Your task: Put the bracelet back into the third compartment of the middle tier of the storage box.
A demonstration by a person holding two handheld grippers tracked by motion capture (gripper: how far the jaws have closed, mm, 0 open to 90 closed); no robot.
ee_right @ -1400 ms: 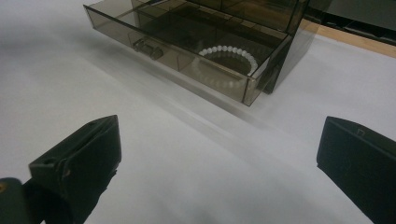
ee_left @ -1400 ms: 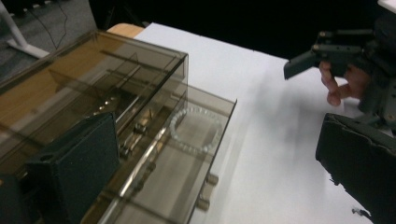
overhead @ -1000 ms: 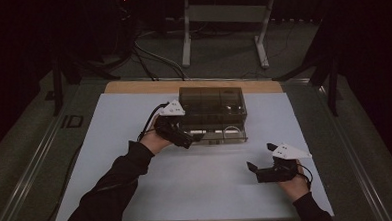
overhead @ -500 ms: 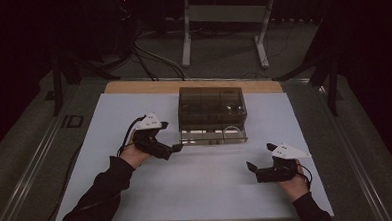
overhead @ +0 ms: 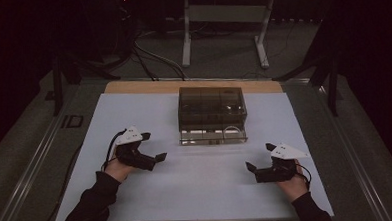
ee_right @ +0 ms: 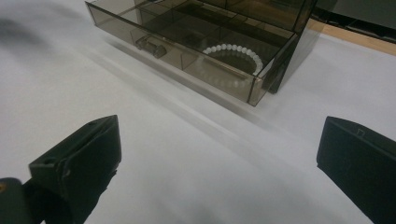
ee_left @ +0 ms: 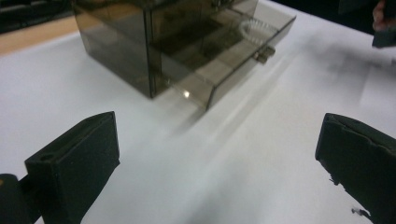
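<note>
A smoky see-through drawer box (overhead: 211, 104) stands at the back middle of the white table top (overhead: 197, 185). Its bottom drawer (overhead: 213, 136) is pulled out, and a white bead bracelet (ee_right: 236, 56) lies in the drawer's right compartment (overhead: 231, 131). My left gripper (overhead: 153, 146) is held open to the left of the box, apart from it, its jaws wide around bare table (ee_left: 215, 163). My right gripper (overhead: 259, 157) is open too, low at the front right, and looks at the drawer (ee_right: 187, 46) from a short way off (ee_right: 215, 163). Neither holds anything.
A wooden strip (overhead: 148, 86) edges the table's far side. Beyond it are a metal stand (overhead: 220, 34) and cables (overhead: 146, 52) on the dark floor. Metal rails (overhead: 31, 167) run along the table's left side. The other hand (ee_left: 385, 18) shows at the top right of the left gripper view.
My left gripper has drawn back from the drawer front, moving left and toward the person. The right gripper has stayed put.
</note>
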